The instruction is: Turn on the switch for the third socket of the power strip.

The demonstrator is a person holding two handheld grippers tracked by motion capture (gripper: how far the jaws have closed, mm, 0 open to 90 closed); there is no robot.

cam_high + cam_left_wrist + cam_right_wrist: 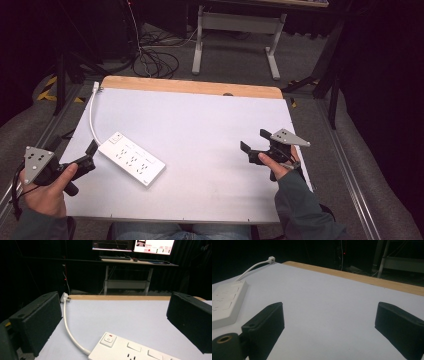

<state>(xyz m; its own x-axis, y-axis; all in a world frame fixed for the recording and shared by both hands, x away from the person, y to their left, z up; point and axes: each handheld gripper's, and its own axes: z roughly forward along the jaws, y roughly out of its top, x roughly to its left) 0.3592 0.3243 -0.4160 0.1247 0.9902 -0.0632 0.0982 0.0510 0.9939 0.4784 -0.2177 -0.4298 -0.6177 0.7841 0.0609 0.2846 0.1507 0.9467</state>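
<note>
Reaching in from eight o'clock, the left gripper [90, 156] hung just beside the switch end of a white power strip [132, 158] on the table [210, 130], its fingers [37, 322] spread wide and holding nothing. The strip lay flat and slantwise at about nine o'clock from the table's middle, its switch [108, 339] toward the gripper and its sockets running off toward five o'clock. From that end its white cord [92, 114] curved up to the plug [96, 86] at the table's eleven o'clock corner, where it rested unconnected by the wooden edge [200, 87].

Over at three o'clock, well apart from the strip, the right gripper [257, 147] hovered above bare table, its fingers [264, 322] likewise released and empty.

Judged from how things lay, the work had barely begun: nothing was lifted, nothing grasped, and the strip sat untouched. What remained, it seemed, was nearly everything, starting with closing the left fingers on the strip or its cord, the nearer of the two hands being lined up for it.
</note>
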